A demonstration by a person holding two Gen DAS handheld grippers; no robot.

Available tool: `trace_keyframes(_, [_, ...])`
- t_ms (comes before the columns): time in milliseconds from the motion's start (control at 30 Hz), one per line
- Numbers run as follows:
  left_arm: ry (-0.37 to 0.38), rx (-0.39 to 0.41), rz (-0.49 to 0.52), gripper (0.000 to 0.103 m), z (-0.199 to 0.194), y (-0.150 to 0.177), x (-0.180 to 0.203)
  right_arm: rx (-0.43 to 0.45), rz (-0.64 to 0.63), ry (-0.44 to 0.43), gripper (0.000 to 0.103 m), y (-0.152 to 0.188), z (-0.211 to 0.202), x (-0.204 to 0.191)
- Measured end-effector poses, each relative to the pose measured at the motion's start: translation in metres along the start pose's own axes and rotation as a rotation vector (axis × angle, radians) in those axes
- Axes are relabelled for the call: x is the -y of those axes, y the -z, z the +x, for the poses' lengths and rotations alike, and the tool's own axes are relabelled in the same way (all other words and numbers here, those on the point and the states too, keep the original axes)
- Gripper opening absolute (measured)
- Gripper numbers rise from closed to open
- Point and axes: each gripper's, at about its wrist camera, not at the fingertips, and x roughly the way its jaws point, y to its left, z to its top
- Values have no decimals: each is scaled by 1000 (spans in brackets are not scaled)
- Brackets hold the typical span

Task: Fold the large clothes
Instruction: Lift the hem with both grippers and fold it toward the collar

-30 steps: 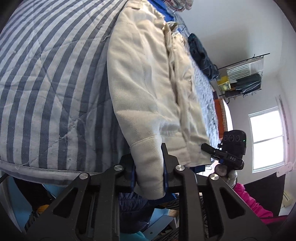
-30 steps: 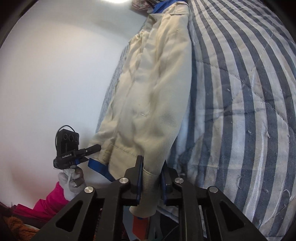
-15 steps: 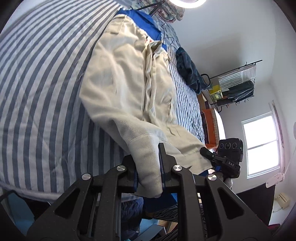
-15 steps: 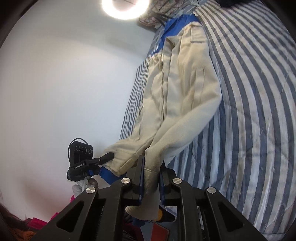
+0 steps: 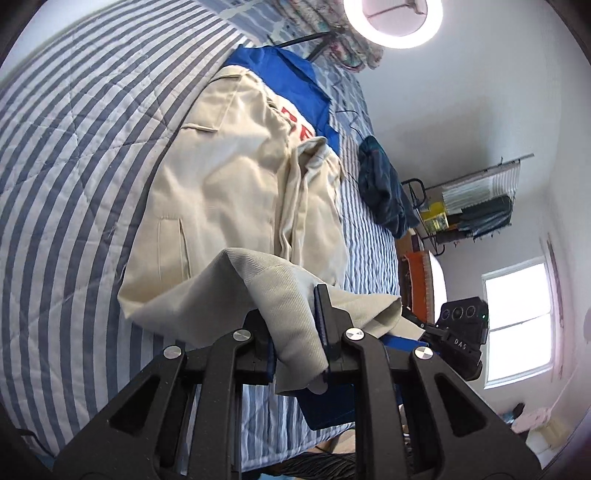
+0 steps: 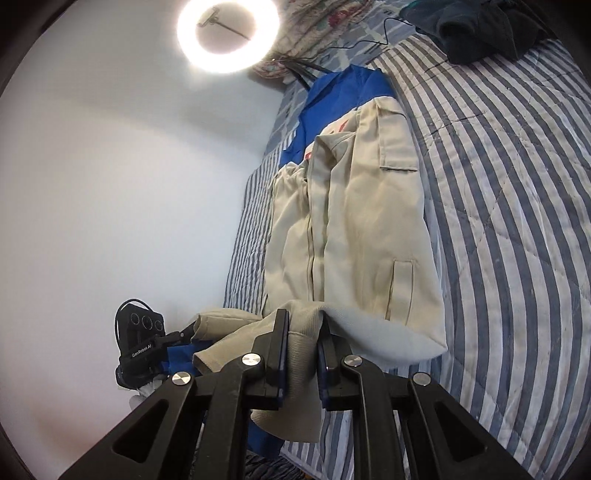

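Though hem-lifted, jacket (image 5: 221,177) lengthwise, collar away

bed: blue-and-white striped quilt (image 5: 74,155) | walls: plain white (image 6: 110,184) | light: lit ring lamp (image 6: 228,35) | window (image 5: 517,321): bright | wire rack (image 5: 476,199): against wall

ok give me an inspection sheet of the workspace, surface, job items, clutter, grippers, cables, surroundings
surface: blue and white striped quilt covering the bed.
job's things: beige jacket lying front up on the quilt, blue lining showing at the collar; both cuffs lifted.
clutter: dark garment heaped on the quilt past the jacket.
grippers: left gripper shut on one cuff; right gripper shut on the other cuff.
cables: thin black cable across the quilt near the dark garment.
surroundings: ring light, white wall, window, wire rack.
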Motion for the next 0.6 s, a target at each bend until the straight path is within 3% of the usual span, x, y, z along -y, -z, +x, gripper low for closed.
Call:
trace_keyframes(267, [-65, -36, -76, 15, 45, -48, -26, -33, 165, 27, 11, -42, 39, 39])
trace_keyframes(600, [-106, -86, -112, 19, 86, -63, -50, -66, 265, -11, 14, -54, 58, 78])
